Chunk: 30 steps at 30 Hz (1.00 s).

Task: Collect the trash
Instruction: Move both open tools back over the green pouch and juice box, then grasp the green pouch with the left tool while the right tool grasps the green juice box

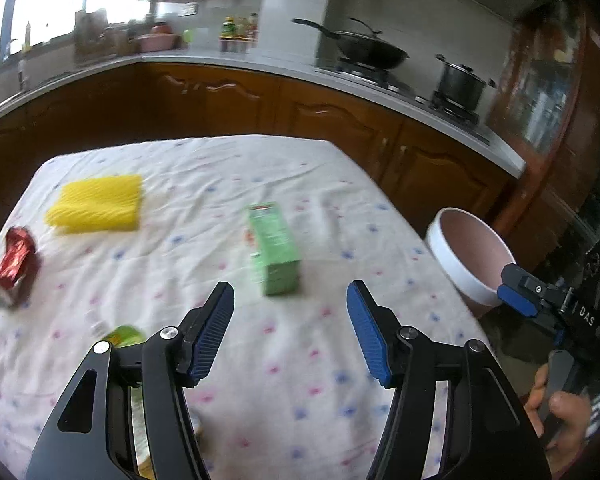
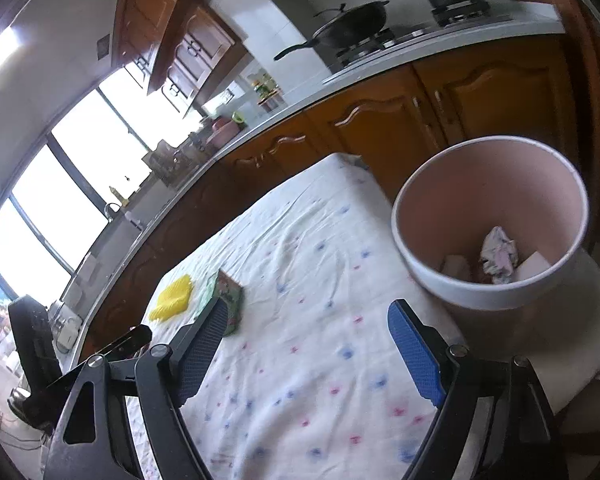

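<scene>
Left wrist view: my left gripper [image 1: 290, 334] hangs over the table [image 1: 204, 168] with its white dotted cloth, jaws spread and empty. A green rectangular carton [image 1: 276, 254] lies near the table's middle, just beyond them. A yellow ribbed foam sheet [image 1: 96, 208] lies toward the far left corner, a crushed red wrapper [image 1: 14, 266] at the left edge. A pink round bin with a white rim [image 1: 470, 258] stands off the right edge.

Right wrist view: my right gripper [image 2: 306, 346] has its jaws spread, nothing between them. The bin [image 2: 488, 184] holds crumpled paper [image 2: 498, 254].
</scene>
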### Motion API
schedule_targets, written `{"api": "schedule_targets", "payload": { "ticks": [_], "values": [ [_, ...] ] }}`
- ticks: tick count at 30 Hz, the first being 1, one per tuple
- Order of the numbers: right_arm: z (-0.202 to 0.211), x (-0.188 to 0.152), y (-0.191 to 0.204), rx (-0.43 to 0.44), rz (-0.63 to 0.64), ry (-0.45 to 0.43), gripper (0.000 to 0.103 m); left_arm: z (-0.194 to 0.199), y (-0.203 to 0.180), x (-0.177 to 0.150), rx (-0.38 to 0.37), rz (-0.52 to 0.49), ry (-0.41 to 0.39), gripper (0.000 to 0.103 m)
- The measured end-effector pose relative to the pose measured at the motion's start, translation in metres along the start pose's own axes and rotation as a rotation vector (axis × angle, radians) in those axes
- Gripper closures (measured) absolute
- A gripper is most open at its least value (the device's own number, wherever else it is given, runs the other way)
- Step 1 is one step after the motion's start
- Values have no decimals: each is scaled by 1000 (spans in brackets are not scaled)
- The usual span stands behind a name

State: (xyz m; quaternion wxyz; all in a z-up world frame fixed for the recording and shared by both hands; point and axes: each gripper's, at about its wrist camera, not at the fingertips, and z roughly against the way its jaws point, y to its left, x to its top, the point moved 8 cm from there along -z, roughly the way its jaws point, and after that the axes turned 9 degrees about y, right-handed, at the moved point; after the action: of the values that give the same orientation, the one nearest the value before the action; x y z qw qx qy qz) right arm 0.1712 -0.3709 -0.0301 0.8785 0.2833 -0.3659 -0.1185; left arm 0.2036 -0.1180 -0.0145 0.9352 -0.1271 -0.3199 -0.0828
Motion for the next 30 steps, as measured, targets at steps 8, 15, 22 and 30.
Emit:
{"api": "schedule_targets", "payload": {
  "ticks": [8,15,22,30],
  "values": [
    [-25,-15,27,19,42,53,19,12,49,-16,22,96,3,44],
    [-44,-25,56,34,94,91,19,17,84,-30,46,156,13,44],
    [-64,-28,91,41,179,116,19,20,116,-48,65,219,42,44],
    [-90,-30,123,27,266,151,19,1,119,-65,34,240,114,44]
  ]
}}
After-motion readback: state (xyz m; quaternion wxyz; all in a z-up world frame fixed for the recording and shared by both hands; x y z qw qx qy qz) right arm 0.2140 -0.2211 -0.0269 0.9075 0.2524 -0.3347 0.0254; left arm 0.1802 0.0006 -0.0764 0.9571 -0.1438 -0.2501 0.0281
